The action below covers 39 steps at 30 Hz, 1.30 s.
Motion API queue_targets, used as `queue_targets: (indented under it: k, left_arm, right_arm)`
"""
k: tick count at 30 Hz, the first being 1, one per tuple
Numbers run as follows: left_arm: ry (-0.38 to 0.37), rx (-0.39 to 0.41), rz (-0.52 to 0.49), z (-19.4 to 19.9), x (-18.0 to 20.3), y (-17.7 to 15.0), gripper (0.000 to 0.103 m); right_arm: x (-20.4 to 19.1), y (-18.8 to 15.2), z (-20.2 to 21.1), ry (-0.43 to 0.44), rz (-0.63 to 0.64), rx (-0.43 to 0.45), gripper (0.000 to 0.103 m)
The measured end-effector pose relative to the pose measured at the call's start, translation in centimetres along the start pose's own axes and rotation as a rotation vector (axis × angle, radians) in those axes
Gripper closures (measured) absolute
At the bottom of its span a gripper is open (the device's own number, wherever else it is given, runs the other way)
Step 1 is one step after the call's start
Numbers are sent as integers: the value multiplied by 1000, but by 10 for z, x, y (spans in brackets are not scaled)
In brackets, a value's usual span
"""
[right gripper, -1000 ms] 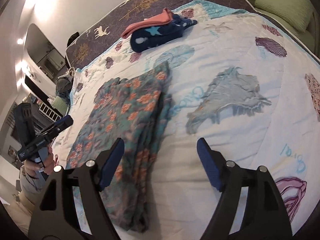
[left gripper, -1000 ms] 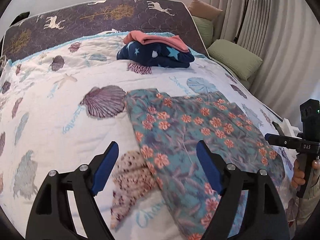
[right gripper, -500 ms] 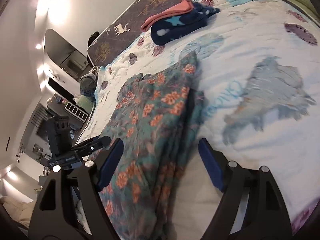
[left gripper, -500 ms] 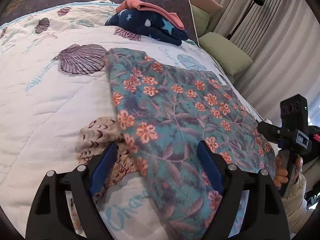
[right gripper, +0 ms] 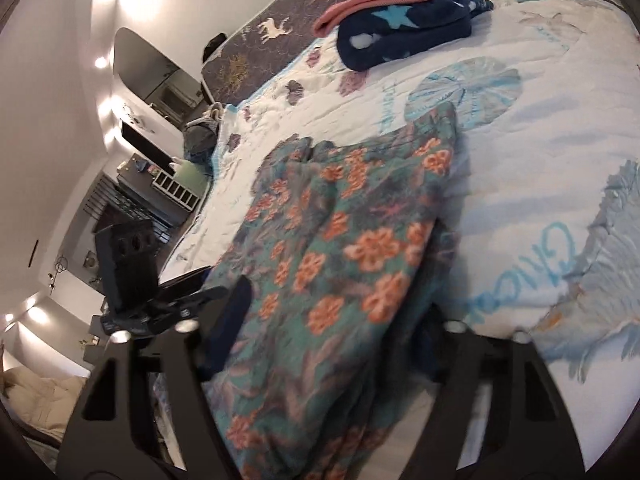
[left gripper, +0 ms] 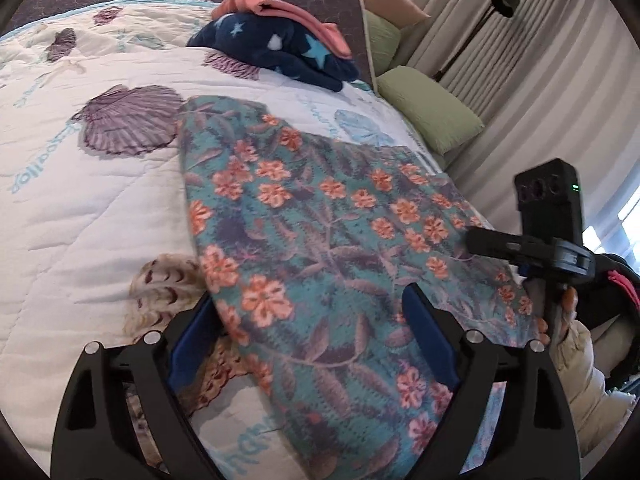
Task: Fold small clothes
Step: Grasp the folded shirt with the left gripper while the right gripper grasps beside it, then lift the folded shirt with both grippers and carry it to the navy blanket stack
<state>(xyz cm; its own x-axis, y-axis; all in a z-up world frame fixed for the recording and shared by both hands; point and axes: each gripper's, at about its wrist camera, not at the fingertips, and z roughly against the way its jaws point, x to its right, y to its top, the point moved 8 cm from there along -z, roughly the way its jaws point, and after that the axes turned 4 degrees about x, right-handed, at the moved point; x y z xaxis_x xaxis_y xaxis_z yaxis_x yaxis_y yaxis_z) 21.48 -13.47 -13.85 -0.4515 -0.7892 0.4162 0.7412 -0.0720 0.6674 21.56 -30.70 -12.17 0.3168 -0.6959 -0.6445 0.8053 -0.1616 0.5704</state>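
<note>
A: What's the garment look like?
B: Teal floral cloth (left gripper: 320, 240), orange blossoms, folded flat on the bed quilt (left gripper: 80, 220).
A: Vs. your claws?
B: Your left claw (left gripper: 312, 344) is spread, straddling its near edge. Your right claw (right gripper: 332, 328) has just been closing around its other edge; grip unclear.

A teal garment (left gripper: 320, 240) printed with orange flowers and purple leaves lies flat on the bed's shell-print quilt (left gripper: 80, 208), folded into a long panel, its near end reaching the quilt's front edge. Farther back on the quilt, well apart from it, a folded navy star-print fleece (left gripper: 276, 52) carries a folded coral piece (left gripper: 280, 8).
</note>
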Motion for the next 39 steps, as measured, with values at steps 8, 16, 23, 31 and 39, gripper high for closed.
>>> queue_targets:
  k: [8,16,23,31,39]
  left_arm:
    - [11,24,51,-1,-10,5,64]
    - [159,58,-118,8,12,10,82]
    - [164,132,-178,50,37,23,84]
    - [146,260,-230,103,74,36,84]
    - [154,398,-354,166,128,83,84]
  right_arm:
    - [4,-2,3,-25,-20,20,72]
    - [-19,-4,17,-156,89,74,78]
    - [-63,1,51,-214,186,166,80]
    - [-121,5,99,-287,286,295,81]
    - [-177,40,158,-295,362,432,81]
